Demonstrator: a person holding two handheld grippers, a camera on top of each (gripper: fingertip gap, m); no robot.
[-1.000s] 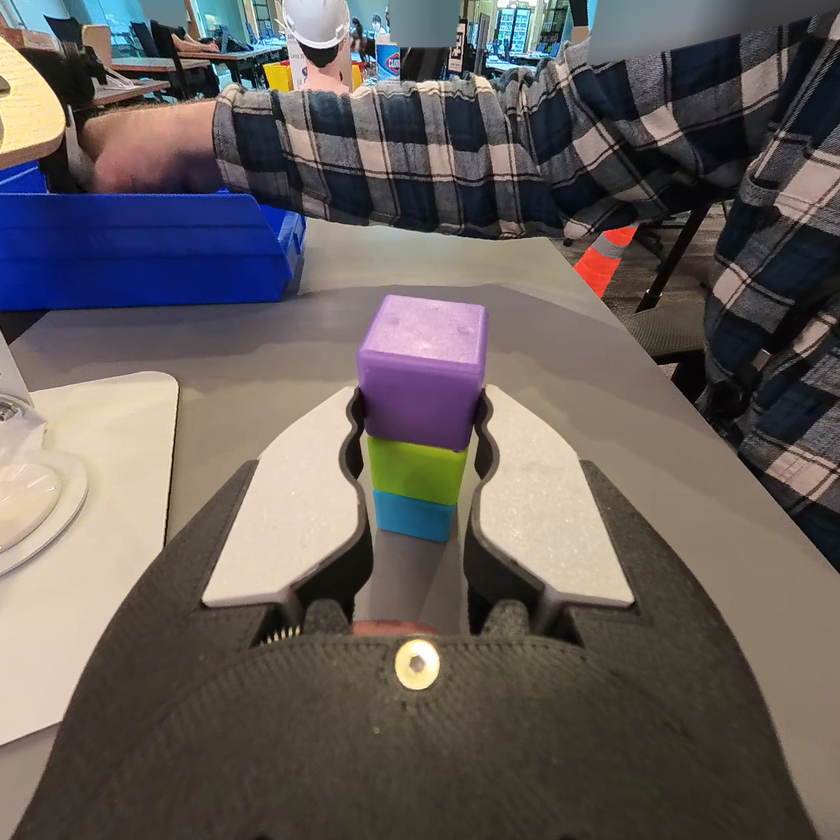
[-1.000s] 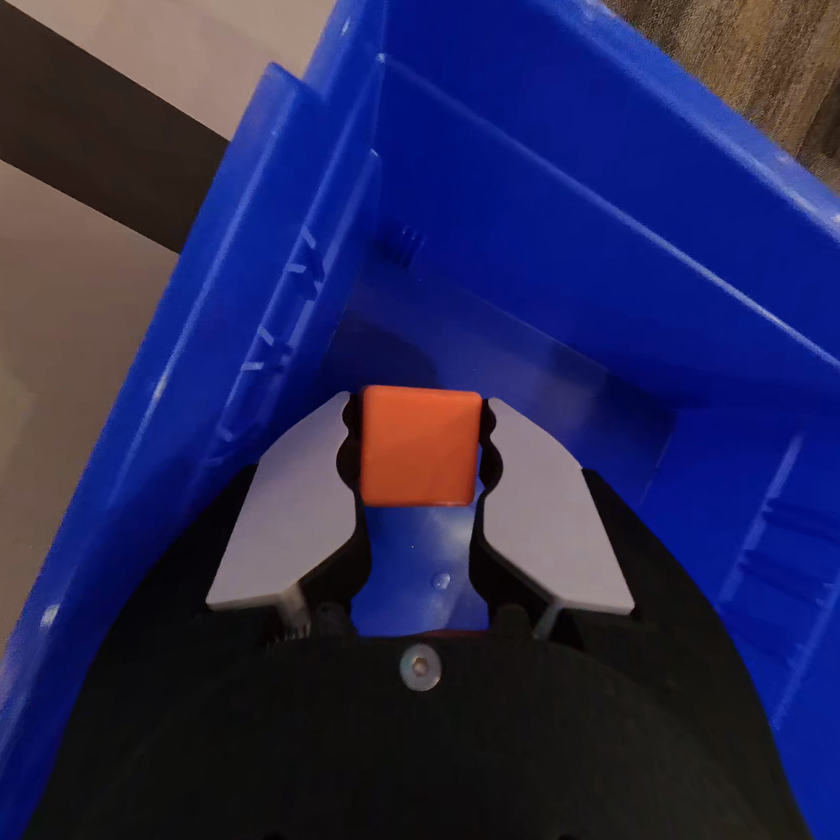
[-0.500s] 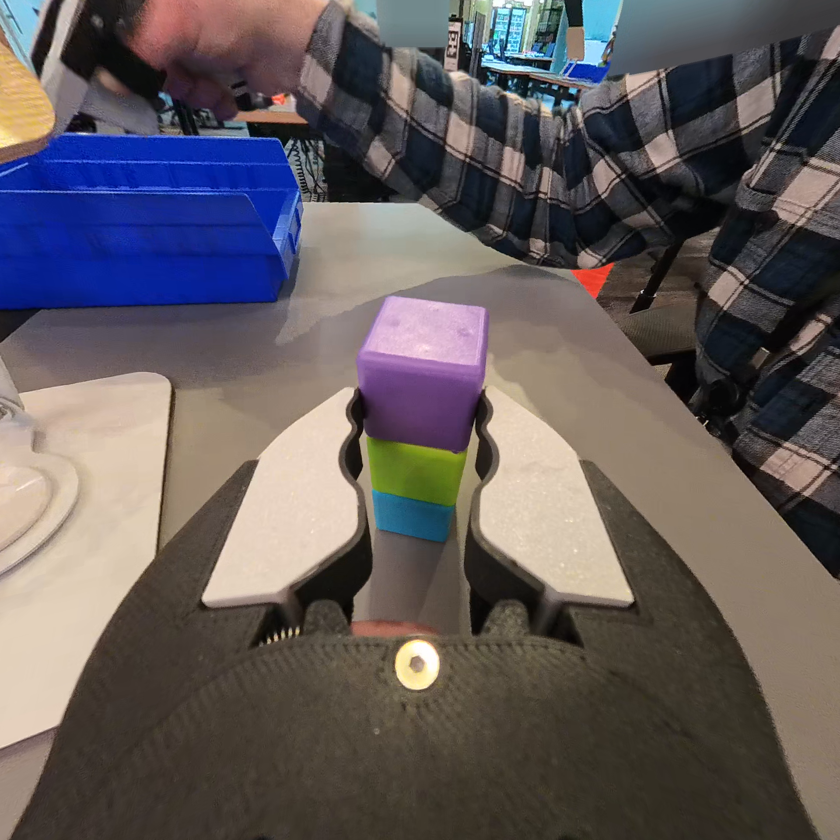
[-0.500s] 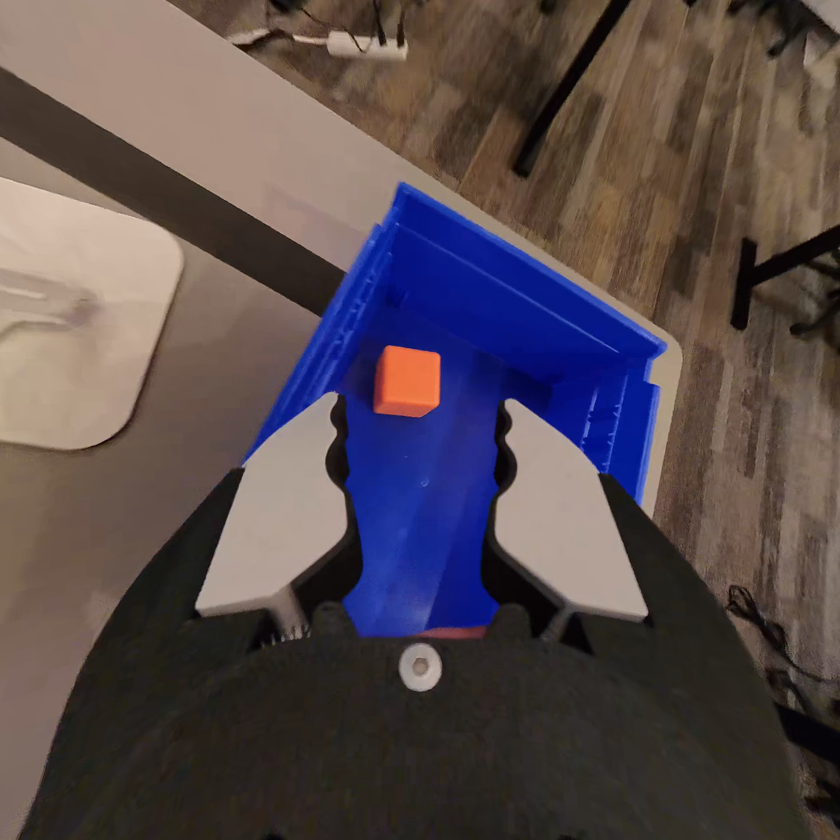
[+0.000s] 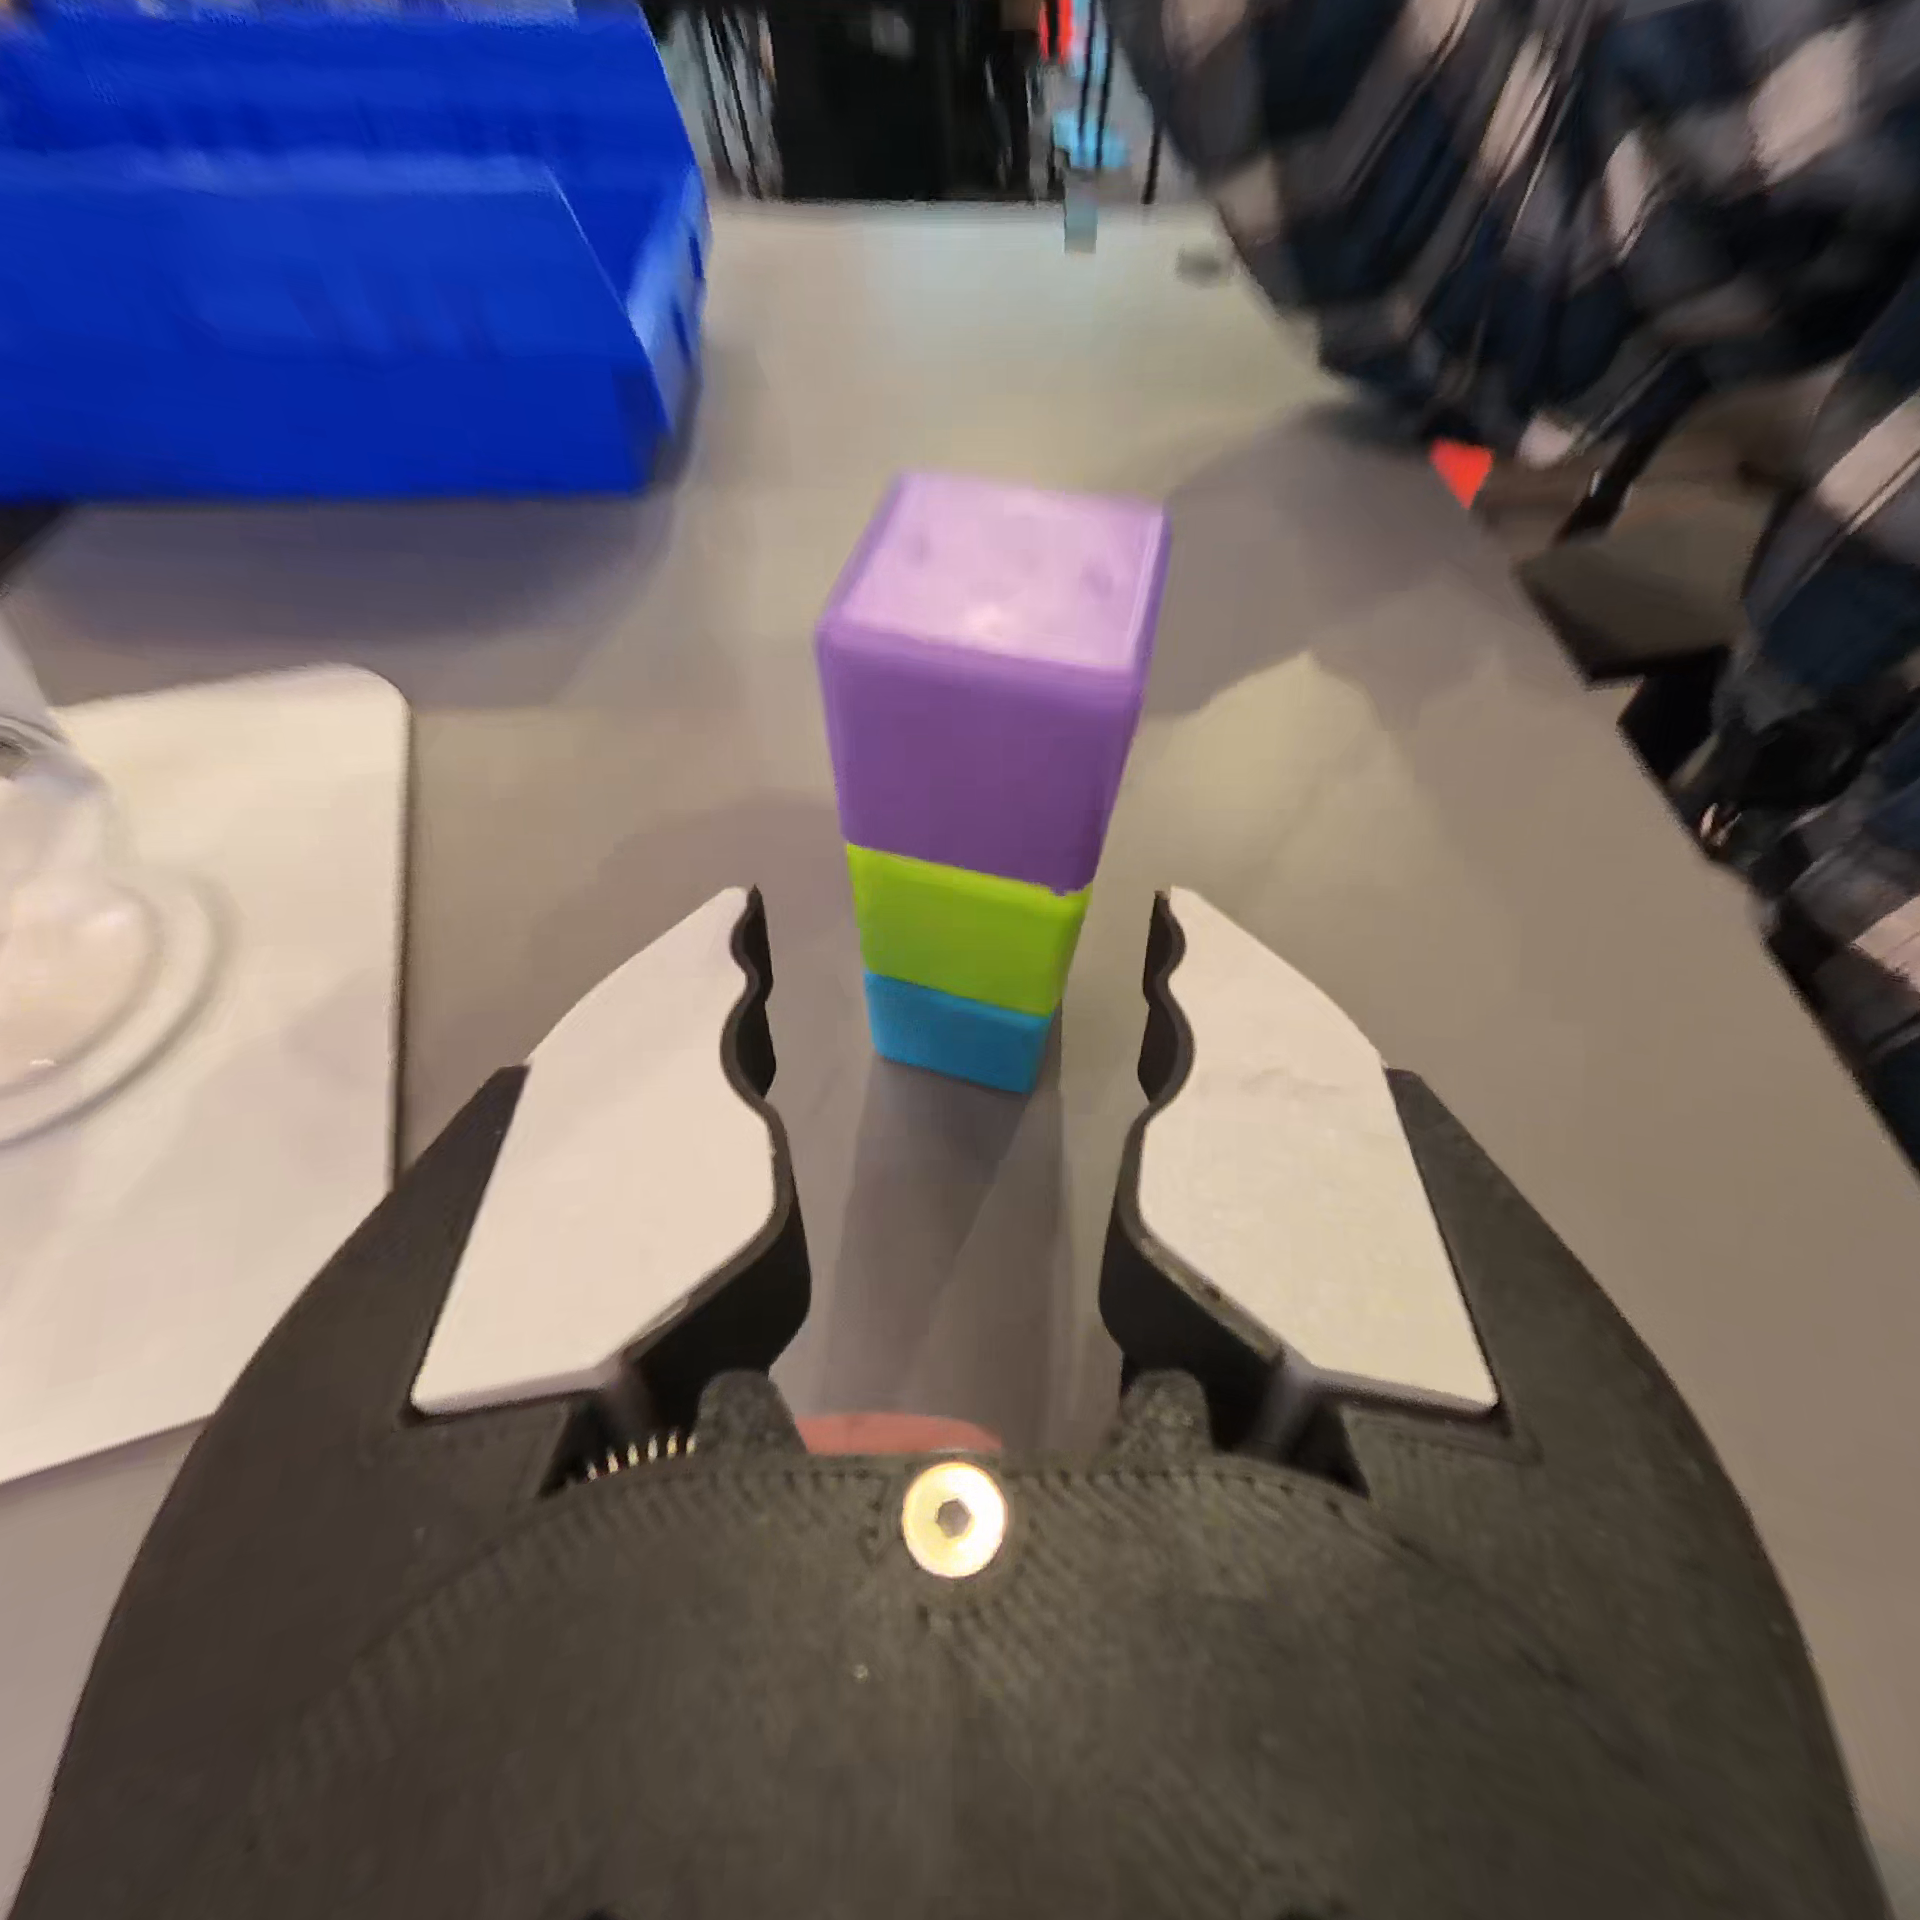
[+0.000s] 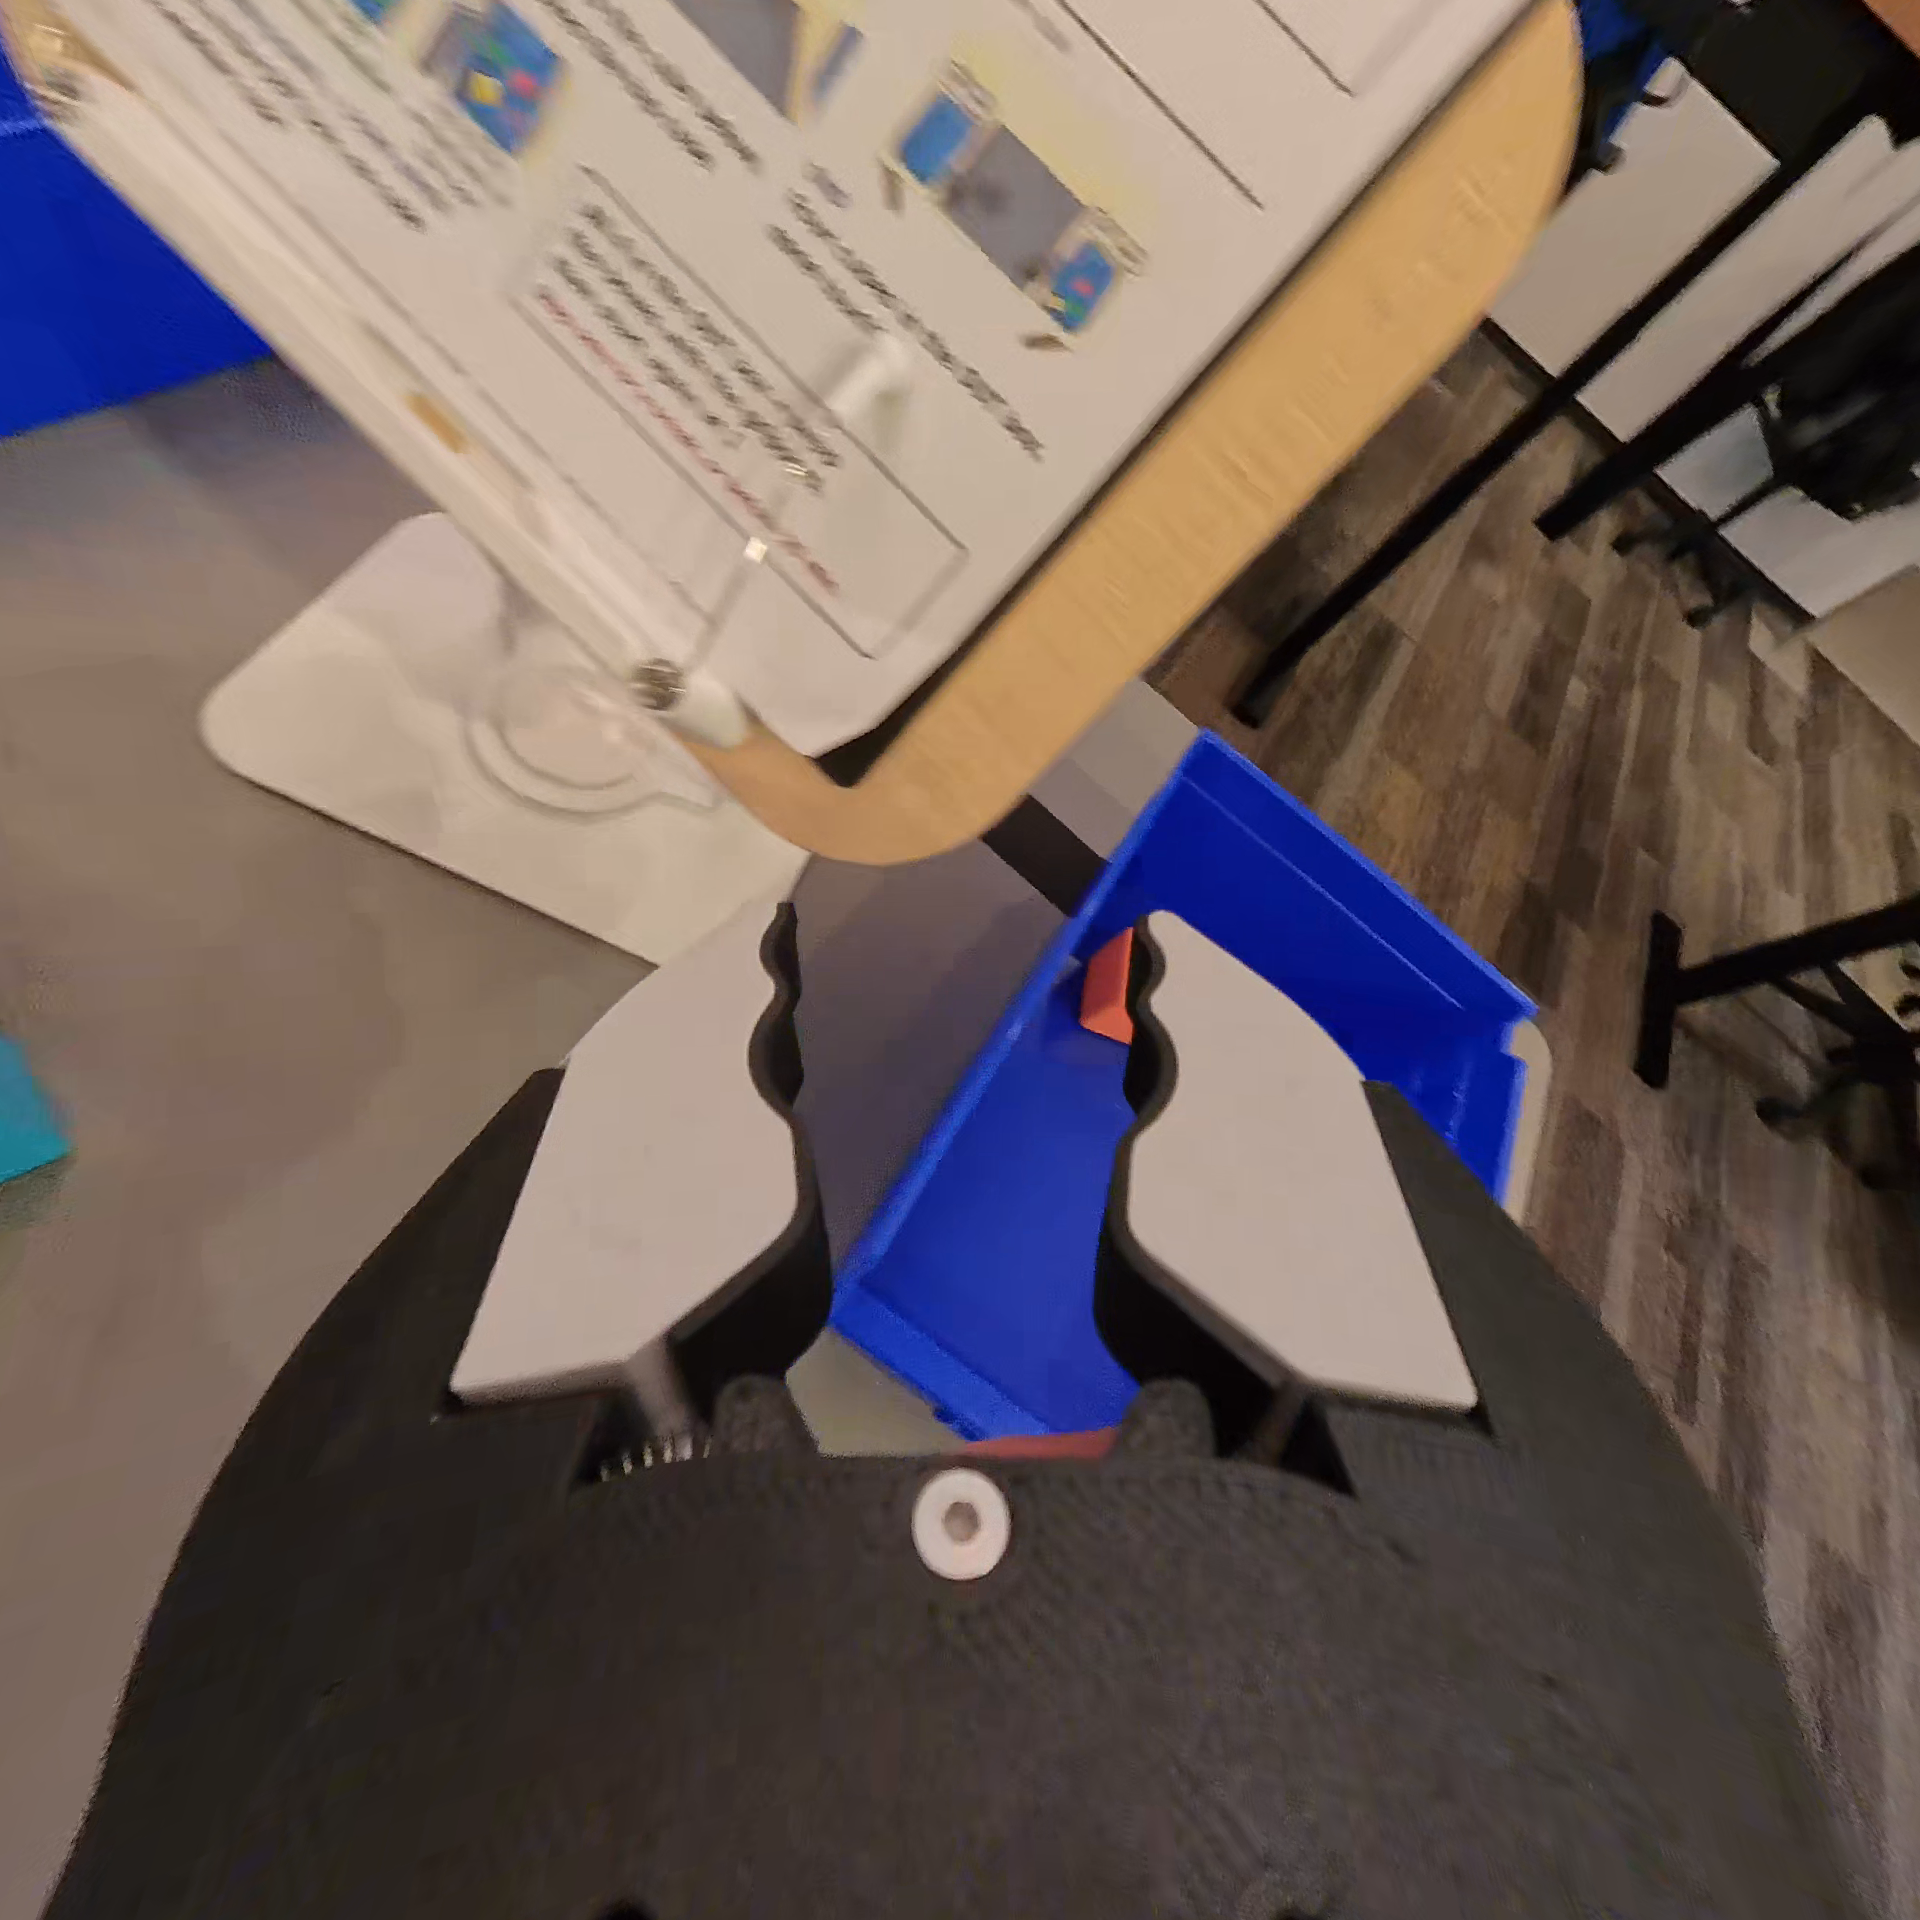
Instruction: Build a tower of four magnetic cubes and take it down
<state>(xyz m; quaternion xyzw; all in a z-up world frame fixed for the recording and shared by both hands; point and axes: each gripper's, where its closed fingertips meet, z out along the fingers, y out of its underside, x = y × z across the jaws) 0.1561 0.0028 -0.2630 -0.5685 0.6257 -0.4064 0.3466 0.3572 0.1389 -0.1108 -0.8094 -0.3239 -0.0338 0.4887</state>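
Both tools gape wide and empty: left tool [image 5: 954, 935] faces the tower [image 5: 982, 790], right tool [image 6: 966, 961] above the bin [image 6: 1299, 935].

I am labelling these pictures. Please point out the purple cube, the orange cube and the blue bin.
purple cube [image 5: 977, 758]: left wrist view, on its front face.
orange cube [image 6: 1108, 989]: right wrist view, on the visible sliver beside the tool's finger.
blue bin [image 6: 1309, 925]: right wrist view, on its far inner wall.

Wood-plank floor [image 6: 1662, 1299], black table legs [image 6: 1538, 416]
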